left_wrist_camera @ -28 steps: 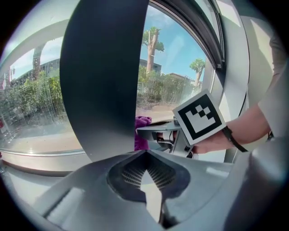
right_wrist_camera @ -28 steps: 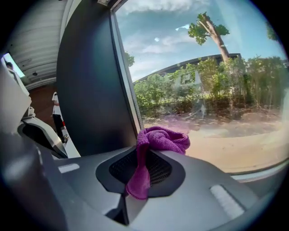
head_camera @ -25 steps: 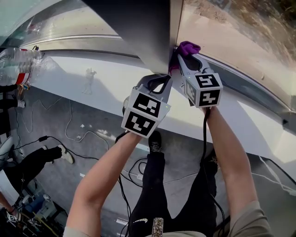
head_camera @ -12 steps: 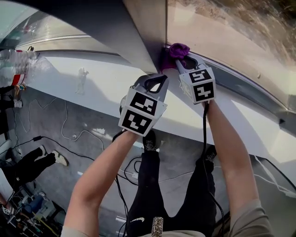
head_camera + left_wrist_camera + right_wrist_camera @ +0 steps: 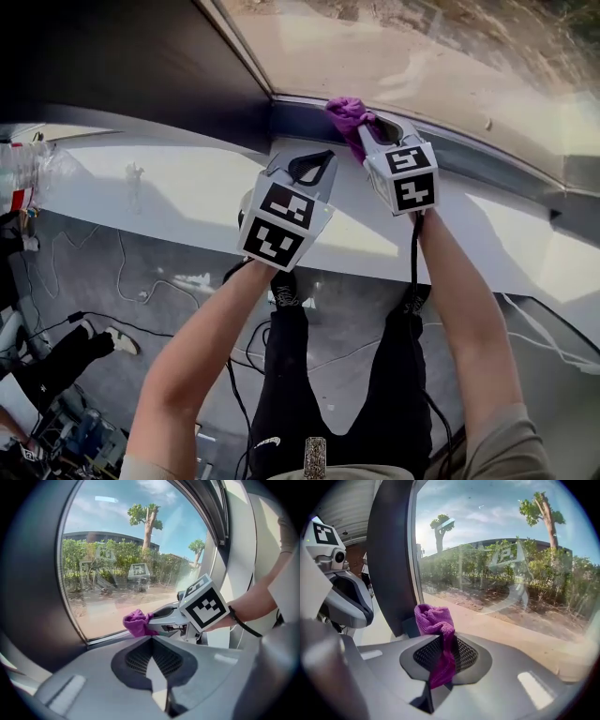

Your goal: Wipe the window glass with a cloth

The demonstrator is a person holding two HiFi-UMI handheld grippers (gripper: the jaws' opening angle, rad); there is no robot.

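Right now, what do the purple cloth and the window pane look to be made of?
Purple cloth: soft napped fabric, likely microfibre, matte, bunched in the right gripper. Window pane: clear glossy glass, judging by faint reflections over the trees.

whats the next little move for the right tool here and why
Probably press the cloth to the glass and sweep it sideways, away from the dark frame. The right tool is clamped on the cloth, low in the pane's corner beside that frame, so the rest of the pane lies the other way. The left tool is shut and empty.
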